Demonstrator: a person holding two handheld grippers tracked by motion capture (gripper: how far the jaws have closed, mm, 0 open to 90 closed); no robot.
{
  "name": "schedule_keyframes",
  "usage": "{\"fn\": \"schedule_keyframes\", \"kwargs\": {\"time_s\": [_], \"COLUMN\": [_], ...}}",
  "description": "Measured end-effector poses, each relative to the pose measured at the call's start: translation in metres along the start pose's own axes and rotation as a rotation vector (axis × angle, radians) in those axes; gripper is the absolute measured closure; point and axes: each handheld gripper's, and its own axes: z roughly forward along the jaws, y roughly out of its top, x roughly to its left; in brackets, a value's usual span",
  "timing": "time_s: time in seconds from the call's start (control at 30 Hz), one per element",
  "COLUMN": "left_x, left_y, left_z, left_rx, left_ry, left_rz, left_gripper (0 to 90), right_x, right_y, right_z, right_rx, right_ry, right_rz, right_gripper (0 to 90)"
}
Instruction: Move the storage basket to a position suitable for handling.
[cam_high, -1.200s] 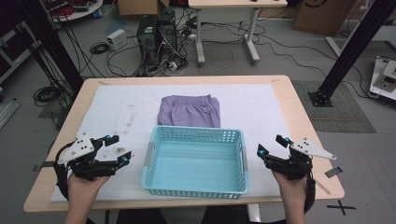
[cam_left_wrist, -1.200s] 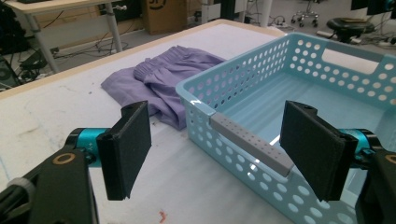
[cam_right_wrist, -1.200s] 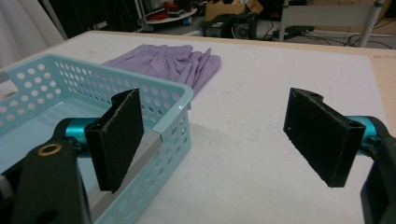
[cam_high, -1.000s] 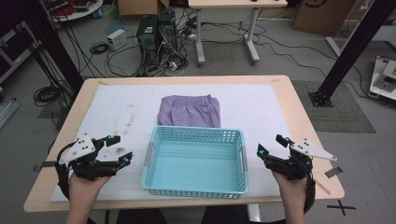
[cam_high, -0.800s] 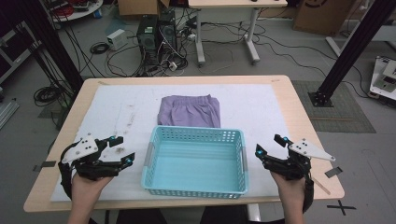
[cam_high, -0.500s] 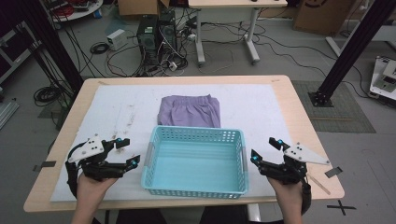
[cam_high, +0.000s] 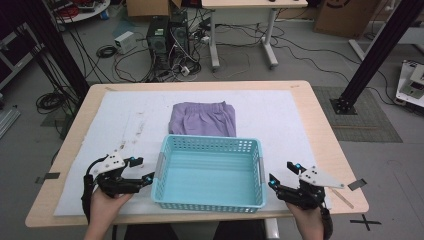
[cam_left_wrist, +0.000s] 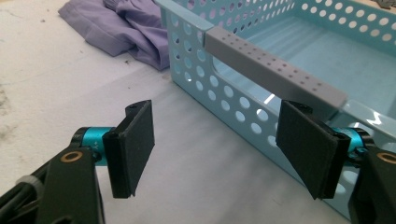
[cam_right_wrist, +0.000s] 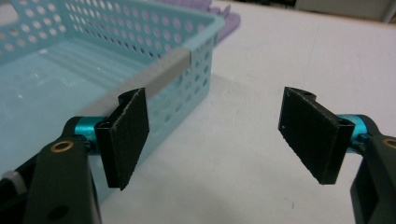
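Both tools wide open and empty, left tool (cam_high: 139, 170) and right tool (cam_high: 283, 176) flank the blue basket (cam_high: 207, 143) at lower centre of the tabletop (cam_high: 320, 125), so each should close squarely on its grey handle (cam_left_wrist: 273, 72) together.

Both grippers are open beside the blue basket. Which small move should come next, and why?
Probably ease each gripper inward onto its grey handle. The left gripper and right gripper flank the empty basket, jaws open, handles unheld.
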Motion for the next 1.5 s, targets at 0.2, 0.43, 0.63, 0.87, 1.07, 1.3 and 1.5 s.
{"fn": "schedule_keyframes", "kwargs": {"time_s": [0.2,0.43,0.63,0.87,1.07,1.3,1.5], "left_x": [0.006,0.015,0.013,0.012,0.009,0.012,0.015], "left_y": [0.001,0.001,0.004,0.007,0.009,0.005,0.004], "left_z": [0.006,0.014,0.029,0.032,0.027,0.028,0.024], "left_rx": [0.005,0.003,0.016,-0.014,-0.045,0.032,0.035], "left_ry": [-0.003,0.008,-0.035,-0.029,-0.083,-0.174,-0.140], "left_rz": [-0.010,-0.033,0.024,0.043,0.045,0.046,0.056], "left_gripper": [29.2,29.0,28.5,28.2,34.3,42.1,40.1], "right_x": [-0.003,-0.001,-0.003,-0.004,-0.005,-0.013,-0.014], "right_y": [-0.010,-0.005,-0.005,-0.004,-0.002,-0.003,-0.006], "right_z": [0.024,0.036,0.040,0.039,0.034,0.033,0.033], "right_rx": [0.054,0.054,0.048,0.046,0.010,0.056,0.058], "right_ry": [0.030,0.069,0.071,0.067,0.105,0.247,0.272], "right_rz": [-0.012,-0.051,-0.056,-0.057,-0.070,-0.081,-0.084], "right_gripper": [25.2,24.7,23.0,24.7,35.5,47.8,40.9]}}
